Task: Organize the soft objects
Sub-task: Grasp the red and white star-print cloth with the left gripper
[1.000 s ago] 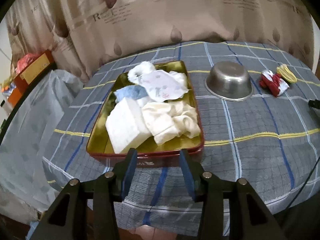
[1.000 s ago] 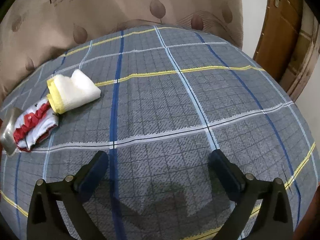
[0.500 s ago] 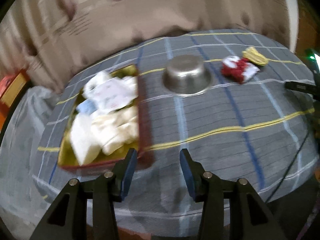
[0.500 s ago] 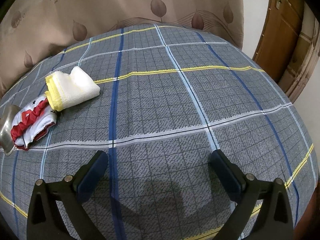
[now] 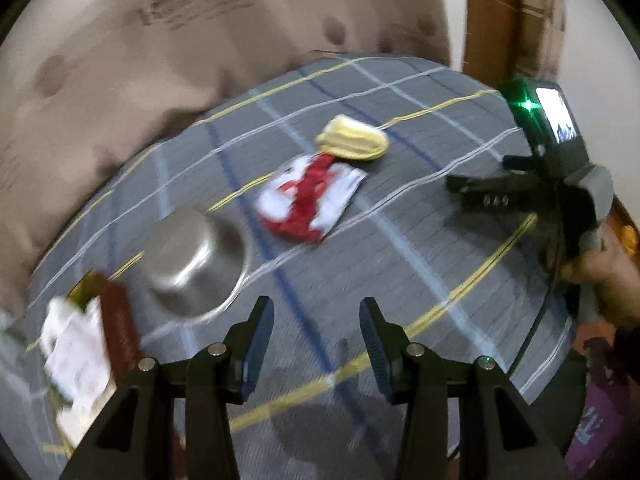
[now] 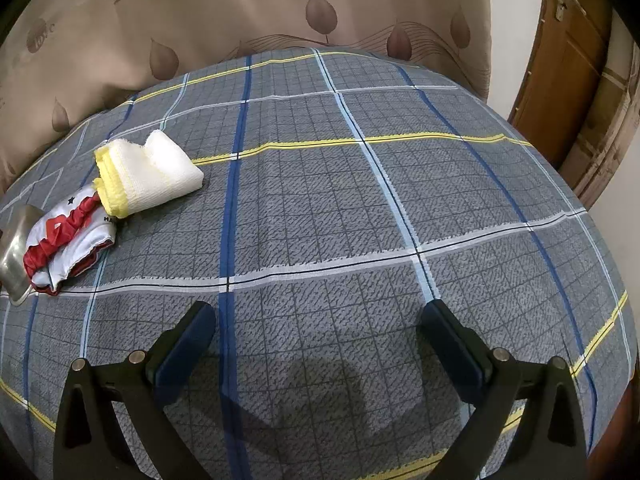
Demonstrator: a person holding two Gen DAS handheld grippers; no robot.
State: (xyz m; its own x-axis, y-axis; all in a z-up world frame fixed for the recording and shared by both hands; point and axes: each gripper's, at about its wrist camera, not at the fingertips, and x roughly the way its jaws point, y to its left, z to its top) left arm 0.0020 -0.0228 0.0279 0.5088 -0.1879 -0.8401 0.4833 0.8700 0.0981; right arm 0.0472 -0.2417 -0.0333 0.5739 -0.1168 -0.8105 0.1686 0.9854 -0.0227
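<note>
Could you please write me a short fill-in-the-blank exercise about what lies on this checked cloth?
1. The yellow-edged towel touches the red and ____ cloth.
2. The metal bowl stands ____ down on the table.
3. Both the left gripper and the right gripper hold ____.
4. The tin with soft things is seen only in the ____ wrist view.

Missing words: white; upside; nothing; left
</note>
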